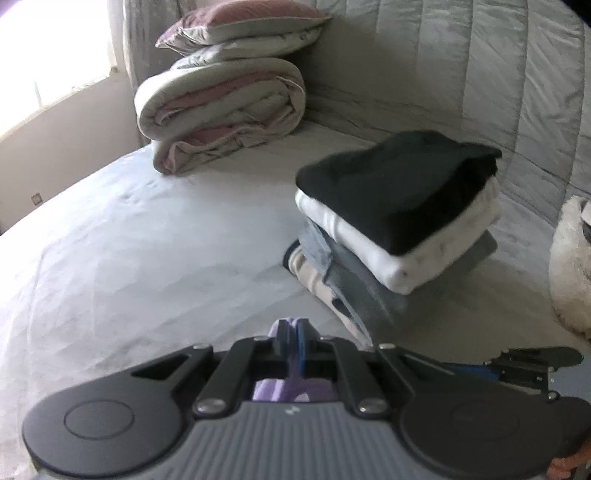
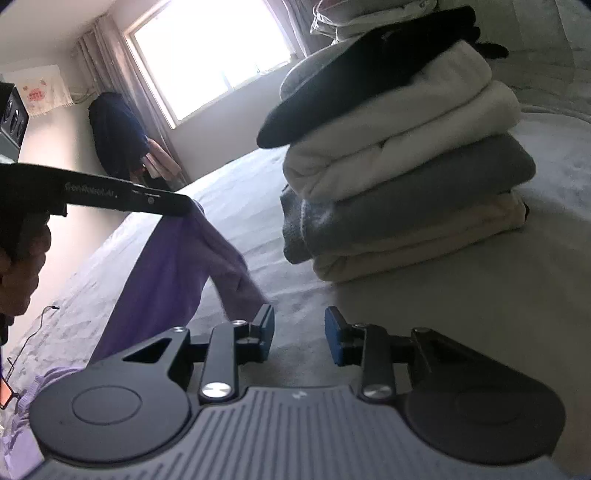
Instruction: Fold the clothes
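Closest to the left wrist camera, the left hand-held gripper (image 1: 295, 332) has its jaws pressed together on a fold of the purple garment (image 1: 275, 393), which bunches lilac between and beneath the pads. From the right wrist view this same garment (image 2: 177, 266) hangs lifted off the bed (image 2: 258, 221), pinched at its top edge, and drapes down toward the lower left. The right hand-held gripper (image 2: 300, 338) stands with its jaws apart, nothing between the blue pads; the cloth's lower corner lies just beside its left pad. A person's hand (image 2: 22, 273) holds the left tool's handle at the left edge of that view. Just ahead on the bed sits a stack of folded clothes (image 1: 399, 221): black on top, white beneath, then grey and beige. Farther back, a rolled quilt (image 1: 221, 110) with a pillow (image 1: 243, 26) on top rests against the padded headboard (image 1: 480, 74). A bright window (image 2: 210, 55) lights the room.
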Demonstrator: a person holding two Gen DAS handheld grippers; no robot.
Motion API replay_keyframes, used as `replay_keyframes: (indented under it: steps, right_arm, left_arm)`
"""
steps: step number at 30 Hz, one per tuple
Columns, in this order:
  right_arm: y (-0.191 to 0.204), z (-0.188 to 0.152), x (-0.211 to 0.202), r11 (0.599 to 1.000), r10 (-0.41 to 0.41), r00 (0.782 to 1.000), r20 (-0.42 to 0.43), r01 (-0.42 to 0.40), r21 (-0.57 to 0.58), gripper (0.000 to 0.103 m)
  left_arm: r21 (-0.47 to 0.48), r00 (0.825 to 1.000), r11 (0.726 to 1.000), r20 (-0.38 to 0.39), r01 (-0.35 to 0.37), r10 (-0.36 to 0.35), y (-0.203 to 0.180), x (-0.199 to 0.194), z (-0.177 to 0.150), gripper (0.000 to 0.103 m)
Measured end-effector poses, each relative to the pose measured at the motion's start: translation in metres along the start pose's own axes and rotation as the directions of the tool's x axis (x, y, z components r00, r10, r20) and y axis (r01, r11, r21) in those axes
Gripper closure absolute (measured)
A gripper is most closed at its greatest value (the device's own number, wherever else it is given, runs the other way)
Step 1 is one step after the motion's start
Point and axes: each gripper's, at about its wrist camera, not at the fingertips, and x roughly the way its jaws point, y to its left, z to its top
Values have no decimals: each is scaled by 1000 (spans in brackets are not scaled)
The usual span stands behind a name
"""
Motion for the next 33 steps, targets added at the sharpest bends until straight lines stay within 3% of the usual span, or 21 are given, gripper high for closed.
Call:
replay_keyframes:
  steps: [8, 14, 17, 20, 22, 24, 26, 33]
  right_arm:
    - [-6, 4, -2, 999, -24, 999, 26, 23, 36, 68]
    - [-14, 6, -1, 996, -43, 999, 27, 41, 84, 68]
    - [-16, 6, 1, 995, -44, 999, 20, 42, 96, 68]
    - [-17, 6, 2, 994, -29, 1000, 10, 28, 105, 68]
    - [-17, 5, 2, 994, -16, 1000, 3, 16, 111, 68]
    - [-17, 5, 1, 993, -2, 1000, -5, 2, 117, 68]
    - [-17, 5, 3, 990, 53, 998, -20, -50, 134, 68]
    - [-13, 0, 21, 952, 253, 962, -108, -227, 204, 68]
  left_arm:
    - [-31, 995, 995, -12, 94, -94, -18, -20, -20, 99]
    - [15, 969, 973, -94, 230, -227, -44, -30, -65, 99]
    - [44, 934, 946, -183, 320, -308, -58, -28, -89, 99]
    - [87, 869, 898, -307, 431, -388, -73, -23, -110, 99]
    - [135, 848, 871, -336, 473, -409, -81, -25, -119, 96]
    - [167, 863, 872, -314, 460, -395, -81, -29, -118, 88]
    - [129, 875, 888, -282, 441, -394, -72, -29, -113, 77]
    - [16, 937, 960, -222, 281, -271, -33, -13, -103, 76]
